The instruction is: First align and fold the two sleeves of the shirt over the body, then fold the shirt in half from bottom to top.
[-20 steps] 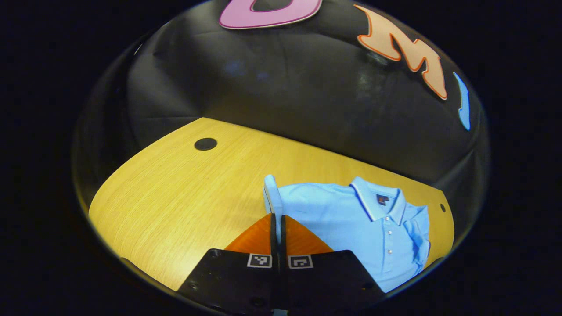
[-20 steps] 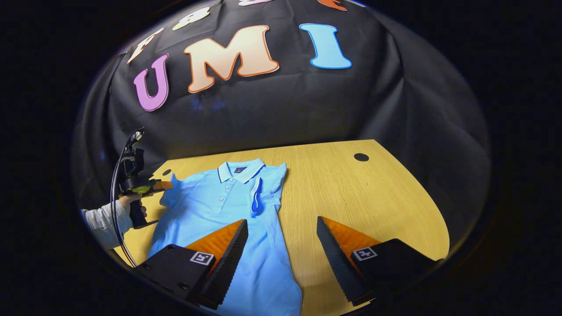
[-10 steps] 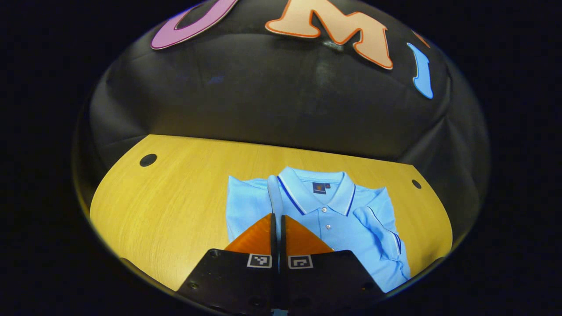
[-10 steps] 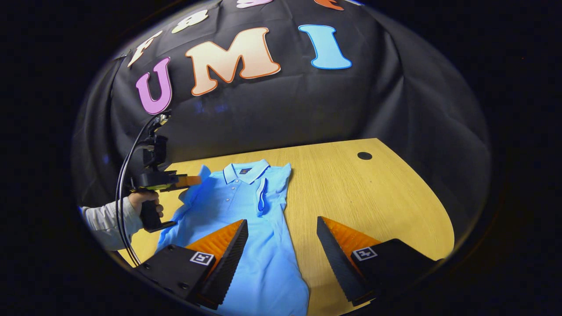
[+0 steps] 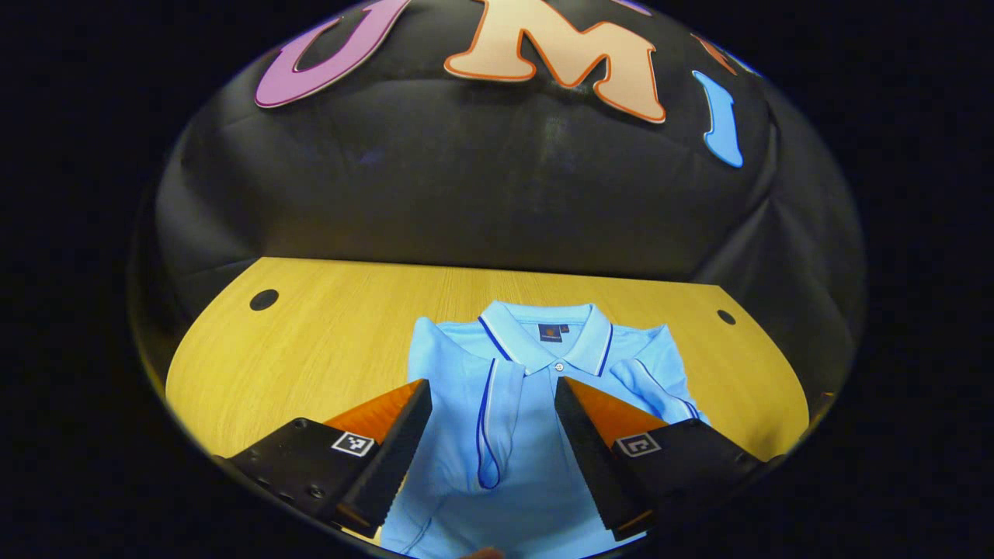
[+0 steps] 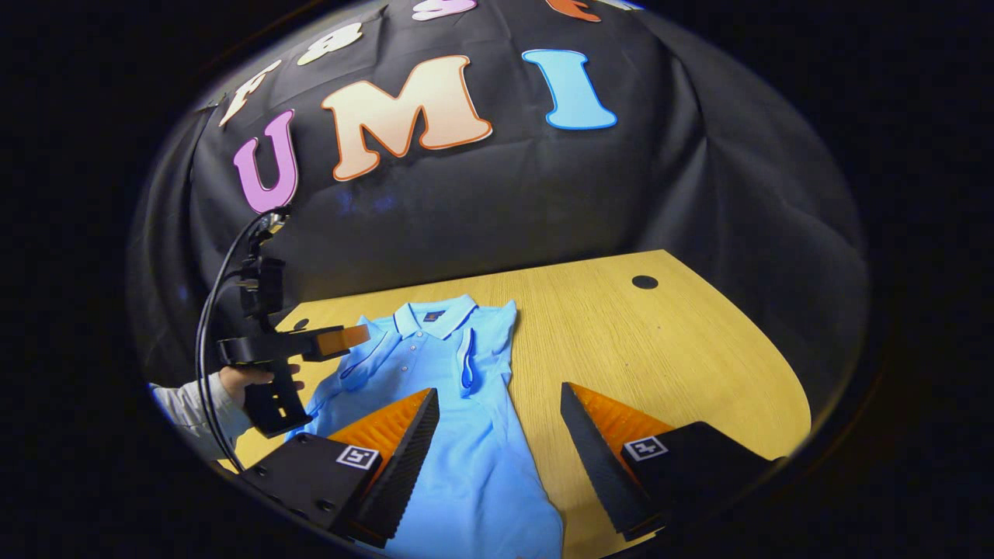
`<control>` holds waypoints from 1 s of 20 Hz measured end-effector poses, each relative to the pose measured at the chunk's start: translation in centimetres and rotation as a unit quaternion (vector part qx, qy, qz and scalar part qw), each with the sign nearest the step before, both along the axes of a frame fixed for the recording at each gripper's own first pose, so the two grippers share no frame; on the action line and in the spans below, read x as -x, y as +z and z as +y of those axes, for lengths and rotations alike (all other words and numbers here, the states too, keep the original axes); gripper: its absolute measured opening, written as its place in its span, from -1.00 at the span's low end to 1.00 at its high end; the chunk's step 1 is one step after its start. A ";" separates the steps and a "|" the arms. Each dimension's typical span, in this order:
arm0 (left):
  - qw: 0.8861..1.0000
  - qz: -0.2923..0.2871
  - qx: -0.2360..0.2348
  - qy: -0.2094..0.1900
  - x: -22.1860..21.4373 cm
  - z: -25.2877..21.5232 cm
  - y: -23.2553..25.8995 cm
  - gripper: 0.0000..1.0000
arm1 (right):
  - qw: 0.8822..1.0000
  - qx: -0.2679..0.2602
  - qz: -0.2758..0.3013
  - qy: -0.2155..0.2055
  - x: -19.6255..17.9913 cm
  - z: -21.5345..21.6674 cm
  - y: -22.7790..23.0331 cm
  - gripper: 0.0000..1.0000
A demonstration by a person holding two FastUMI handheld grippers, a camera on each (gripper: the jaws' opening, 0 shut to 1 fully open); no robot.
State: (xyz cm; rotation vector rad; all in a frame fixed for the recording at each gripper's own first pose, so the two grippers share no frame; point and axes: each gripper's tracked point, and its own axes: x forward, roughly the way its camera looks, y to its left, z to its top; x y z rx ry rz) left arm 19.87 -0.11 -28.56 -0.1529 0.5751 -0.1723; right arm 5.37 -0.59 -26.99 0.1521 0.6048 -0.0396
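The light-blue short-sleeved polo shirt lies flat on the yellow wood-grain table, collar toward the black cloth wall. Both sleeves rest folded over the body: one left of the button line, the other right of it. The left gripper hovers over the chest, fingers apart, straddling the left sleeve. The right gripper stands over the shirt's right edge, fingers apart. A round black table hole sits far left; a second, probably the same kind, far right.
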 end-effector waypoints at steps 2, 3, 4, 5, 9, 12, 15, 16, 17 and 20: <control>1.000 -0.007 -0.004 0.002 2.3 0.8 1.5 0.92 | 1.000 0.009 -0.011 0.010 0.9 0.3 0.8 0.97; 1.000 -0.009 -0.009 0.001 3.6 1.2 2.1 0.92 | 1.000 0.009 -0.017 0.020 1.2 0.7 1.1 0.89; 1.000 -0.015 -0.014 0.002 5.0 1.5 2.8 0.92 | 0.999 0.009 -0.021 0.029 1.7 1.0 1.2 0.97; 1.000 -0.022 -0.021 0.005 6.4 1.9 3.4 0.92 | 0.999 0.008 -0.021 0.037 2.4 1.2 1.3 0.97; 0.999 -0.027 -0.029 0.013 12.5 3.0 5.3 0.92 | 0.998 0.015 -0.030 0.048 5.4 1.2 2.2 0.97; 0.999 -0.025 -0.033 0.021 16.8 3.9 5.6 0.92 | 0.997 0.027 -0.030 0.061 8.2 0.9 2.3 0.89; 0.999 -0.011 -0.049 0.019 21.2 4.6 4.9 0.92 | 0.997 0.031 -0.019 0.064 11.1 0.5 1.7 0.89; 0.998 -0.006 -0.055 0.018 22.7 4.7 4.6 0.92 | 0.997 0.031 -0.014 0.064 12.3 0.4 1.2 0.96; 0.998 0.000 -0.060 0.016 24.2 4.9 4.2 0.92 | 0.997 0.033 -0.009 0.064 13.2 0.2 0.8 0.96; 0.997 0.021 -0.070 0.013 28.4 5.1 2.3 0.92 | 0.997 0.038 0.010 0.068 16.2 0.2 -1.1 0.89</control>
